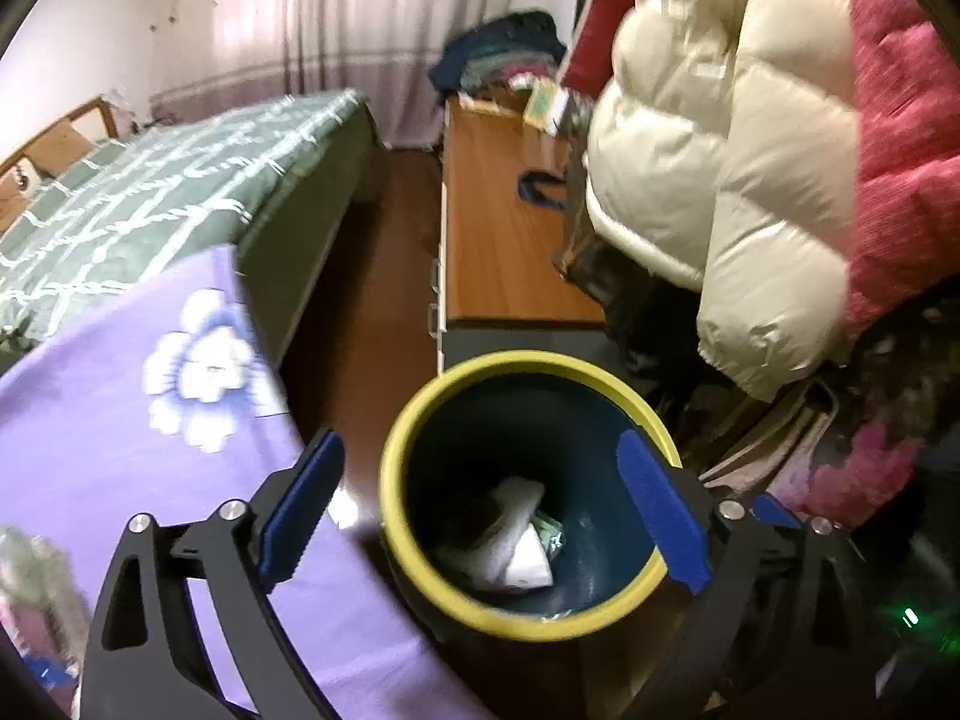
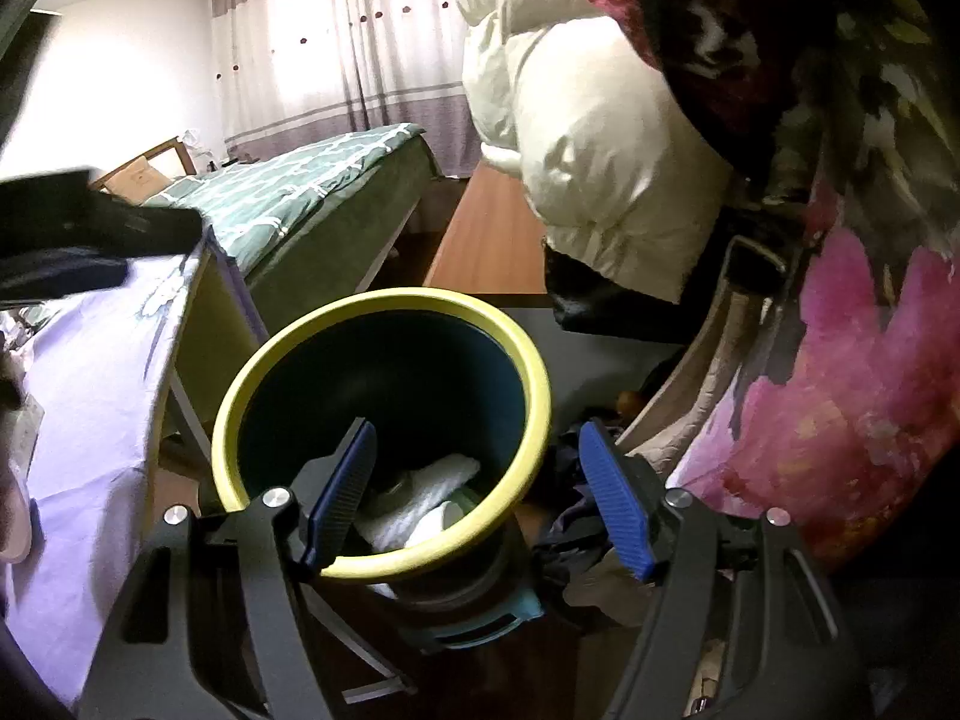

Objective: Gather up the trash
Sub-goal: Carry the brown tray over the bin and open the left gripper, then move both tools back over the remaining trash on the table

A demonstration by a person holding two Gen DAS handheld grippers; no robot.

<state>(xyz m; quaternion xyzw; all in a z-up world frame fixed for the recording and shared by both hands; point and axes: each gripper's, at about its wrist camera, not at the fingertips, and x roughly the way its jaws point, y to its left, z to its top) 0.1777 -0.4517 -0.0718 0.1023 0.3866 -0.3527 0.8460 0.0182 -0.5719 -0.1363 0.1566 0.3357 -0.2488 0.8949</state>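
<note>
The left tool [image 1: 483, 507] hangs released above the trash bin [image 1: 396, 480], its blue fingers [image 1: 660, 516] spread wide with nothing between them; the right finger overlaps the bin's yellow rim while the left one sits over the edge of the purple flowered cloth [image 1: 120, 420]. The right tool [image 2: 480, 501] is likewise released and empty, its left finger [image 2: 342, 492] over the bin's mouth and its right finger outside the rim, over a heap of dark clothing [image 2: 570, 528]. The bin [image 2: 384, 312] is dark teal inside with a yellow rim, and it stands on the wooden floor [image 1: 372, 312] just beside the cloth-covered bench [image 2: 90, 390]. At its bottom lies collected trash: crumpled white paper [image 1: 516, 540] and a small greenish wrapper [image 1: 549, 534]; from the right wrist view the white paper [image 2: 420, 504] shows as a soft, towel-like wad. Beyond the bin runs a low wooden cabinet [image 1: 498, 240], and to the right of it hang a cream puffer jacket [image 1: 690, 150] and a pink garment [image 1: 900, 150]. Farther back on the left is a bed with a green checked cover [image 1: 150, 204], and behind it pale curtains [image 1: 312, 18] over a bright window.
</note>
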